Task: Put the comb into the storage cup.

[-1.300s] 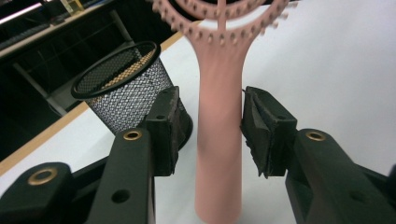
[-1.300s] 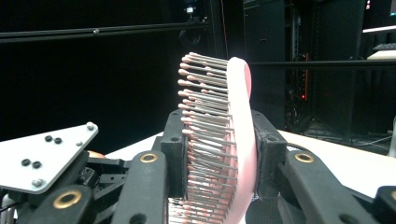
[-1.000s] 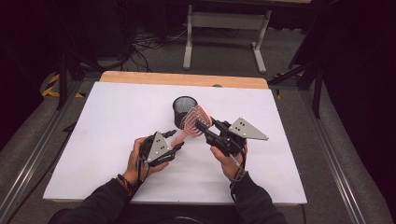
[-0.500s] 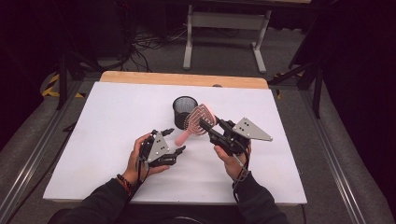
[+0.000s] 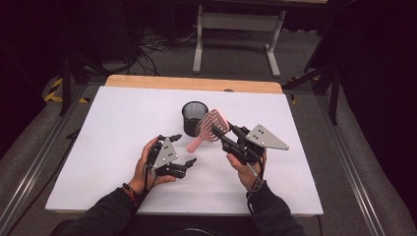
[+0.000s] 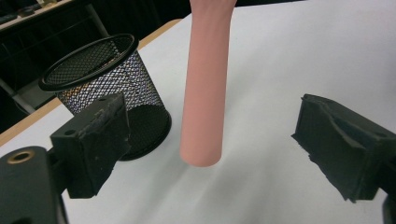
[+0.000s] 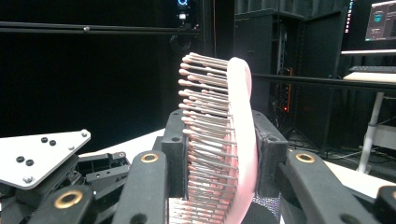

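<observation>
Pink hairbrush (image 5: 210,127): head clamped in right gripper (image 5: 227,132) for transfer toward mesh cup (image 5: 193,117); left gripper (image 5: 183,153) jaws just opened wide, handle released between them

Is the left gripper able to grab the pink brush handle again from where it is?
Probably yes. The left gripper has just opened its jaws, and the brush handle hangs right between them with nothing in the way. The right gripper holds the brush head.

Right gripper (image 7: 219,163) jaws clamped on pink hairbrush (image 7: 240,140) head, bristles (image 7: 203,116) facing left. Left gripper's grey plate (image 7: 39,156) at lower left, dark room behind.
</observation>
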Tool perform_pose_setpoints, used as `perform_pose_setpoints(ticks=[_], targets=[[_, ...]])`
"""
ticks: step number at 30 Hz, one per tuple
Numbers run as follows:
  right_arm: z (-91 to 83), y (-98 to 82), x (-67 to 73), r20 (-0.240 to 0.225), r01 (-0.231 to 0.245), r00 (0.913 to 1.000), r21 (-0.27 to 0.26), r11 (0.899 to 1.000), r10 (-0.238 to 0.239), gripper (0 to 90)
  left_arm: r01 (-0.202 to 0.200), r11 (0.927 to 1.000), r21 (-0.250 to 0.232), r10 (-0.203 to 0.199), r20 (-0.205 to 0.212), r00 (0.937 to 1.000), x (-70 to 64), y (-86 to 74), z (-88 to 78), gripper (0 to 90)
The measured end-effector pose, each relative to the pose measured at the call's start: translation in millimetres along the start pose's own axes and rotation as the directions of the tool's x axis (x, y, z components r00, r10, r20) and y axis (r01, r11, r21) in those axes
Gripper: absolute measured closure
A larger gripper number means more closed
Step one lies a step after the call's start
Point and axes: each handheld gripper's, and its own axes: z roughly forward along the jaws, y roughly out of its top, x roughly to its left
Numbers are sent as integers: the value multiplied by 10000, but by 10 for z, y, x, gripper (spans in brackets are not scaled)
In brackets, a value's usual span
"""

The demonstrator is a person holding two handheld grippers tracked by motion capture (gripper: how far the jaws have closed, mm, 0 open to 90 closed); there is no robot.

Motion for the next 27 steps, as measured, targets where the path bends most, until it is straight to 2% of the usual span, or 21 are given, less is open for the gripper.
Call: perform_pose_setpoints(ticks=[4, 7, 12, 19, 27], targets=[[-12, 11, -3, 30, 36, 10000, -40, 10000, -36, 640, 98, 9999, -57, -98, 17, 10000, 11, -1, -9, 57], [-20, 15, -6, 29, 130, 9999, -46, 9999, -130, 640, 136, 9998, -133, -135, 116, 9998, 22, 1, -19, 59], [-31, 28, 12, 95, 355, 9993, -49, 9994, -354, 640, 98, 9998, -156, -99, -72, 9999, 47, 2, -50, 54], [-47, 37, 12, 169, 469, 9988, -29, 9989, -468, 640, 151, 9997, -192, -152, -42, 9999, 95, -9, -113, 63], [-97, 68, 1, 286, 664, 9974, -106, 9977, -661, 640, -88, 9988, -485, 86, -55, 9999, 144, 19, -226, 74]])
